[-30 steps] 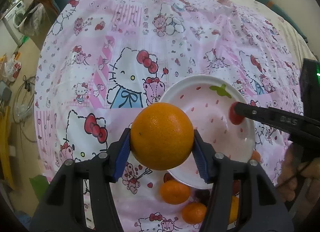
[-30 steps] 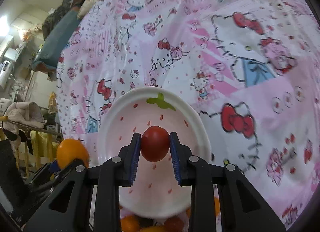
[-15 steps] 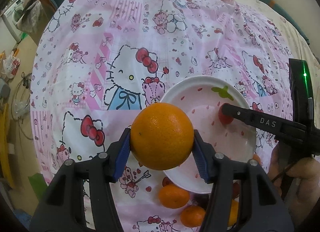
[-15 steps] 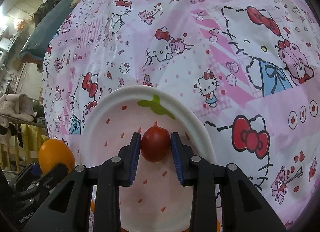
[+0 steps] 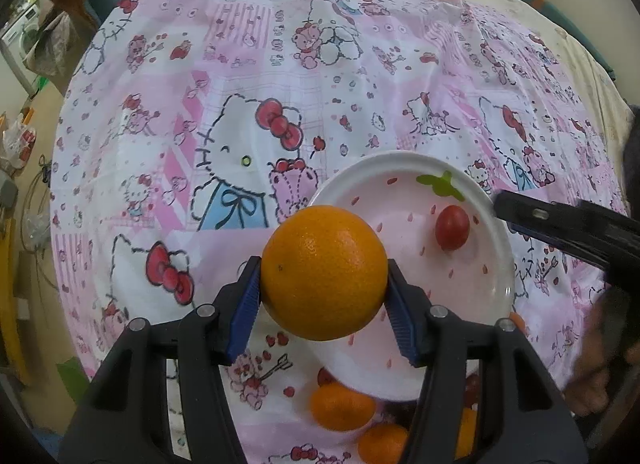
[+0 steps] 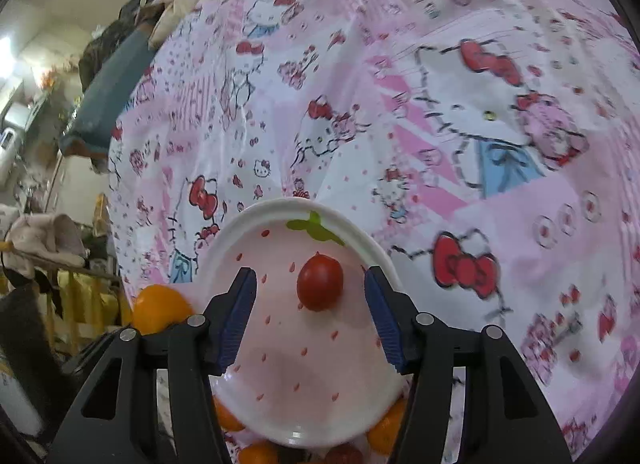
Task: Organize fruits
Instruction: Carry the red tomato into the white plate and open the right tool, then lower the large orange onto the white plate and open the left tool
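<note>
1. Left hand-held gripper (image 5: 323, 306) is clenched on a big orange (image 5: 324, 273); both blue pads (image 5: 245, 306) press its sides. The orange hangs in the air, over the near-left rim of the plate (image 5: 496, 260), not touching it.
2. Right hand-held gripper (image 6: 311, 318) is released: its blue pads (image 6: 239, 314) stand wide apart, w/ a gap on each side of the small tomato (image 6: 320, 283). No pad touches the tomato.
3. The tomato lies alone on the plate (image 6: 256, 224), in the far half, just below the green leaf mark (image 6: 314, 227). In the left wrist view the same tomato (image 5: 452, 227) sits near the plate's right side, and the right hand-held gripper (image 5: 560, 230) comes in from the right, its tip at the plate rim.
4. The plate is white w/ pink inside and small red seed marks, like a strawberry. It rests on a pink cartoon-cat cloth (image 5: 248, 112) that covers the surface.
5. Small oranges (image 5: 343, 406) lie on the cloth at the plate's near edge, approx. three seen in the left wrist view; one more dark red fruit is partly hidden there, I cannot tell which kind.
6. In the right wrist view the big orange (image 6: 160, 313) shows at left, beside the plate's rim.
7. Right wrist view is a bit blurred at the cloth's far side.
</note>
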`<state>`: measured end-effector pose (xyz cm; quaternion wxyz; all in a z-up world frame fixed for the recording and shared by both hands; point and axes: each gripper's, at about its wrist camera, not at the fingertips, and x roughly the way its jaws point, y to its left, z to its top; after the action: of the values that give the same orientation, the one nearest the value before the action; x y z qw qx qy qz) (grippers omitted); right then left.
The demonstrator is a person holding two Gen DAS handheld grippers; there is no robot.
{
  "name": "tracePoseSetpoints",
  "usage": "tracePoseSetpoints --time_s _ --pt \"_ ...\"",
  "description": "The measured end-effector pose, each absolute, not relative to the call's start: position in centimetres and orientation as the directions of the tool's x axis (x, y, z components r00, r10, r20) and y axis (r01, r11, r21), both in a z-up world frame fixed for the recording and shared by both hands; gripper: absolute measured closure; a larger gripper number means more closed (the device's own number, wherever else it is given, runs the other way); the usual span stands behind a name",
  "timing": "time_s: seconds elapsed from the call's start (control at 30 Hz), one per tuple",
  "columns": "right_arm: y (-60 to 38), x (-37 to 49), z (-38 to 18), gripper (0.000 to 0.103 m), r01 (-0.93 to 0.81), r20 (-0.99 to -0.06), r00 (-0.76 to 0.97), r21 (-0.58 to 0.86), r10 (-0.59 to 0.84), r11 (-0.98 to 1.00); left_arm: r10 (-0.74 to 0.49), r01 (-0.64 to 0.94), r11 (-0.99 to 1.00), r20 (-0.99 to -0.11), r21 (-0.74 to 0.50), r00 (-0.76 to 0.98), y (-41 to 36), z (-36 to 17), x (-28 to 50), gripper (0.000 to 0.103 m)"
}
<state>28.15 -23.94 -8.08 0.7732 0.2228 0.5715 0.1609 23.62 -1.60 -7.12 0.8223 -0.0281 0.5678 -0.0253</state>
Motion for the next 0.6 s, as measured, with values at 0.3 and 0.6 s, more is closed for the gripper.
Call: tracePoseSetpoints --time_s 0.3,0.6 --pt "-29.5 23.5 -6.6 0.037 0.123 -0.832 0.328 0.507 0.447 0.853 -0.096 0.087 0.994 -0.932 -0.07 0.35 -5.0 -9.0 26.1 0.049" --pt "-33.1 21.4 -8.0 0.036 0.238 -0.827 0.325 0.54 0.458 0.807 -0.109 0.111 0.991 -0.943 -0.078 0.313 -7.0 -10.6 26.9 0.048"
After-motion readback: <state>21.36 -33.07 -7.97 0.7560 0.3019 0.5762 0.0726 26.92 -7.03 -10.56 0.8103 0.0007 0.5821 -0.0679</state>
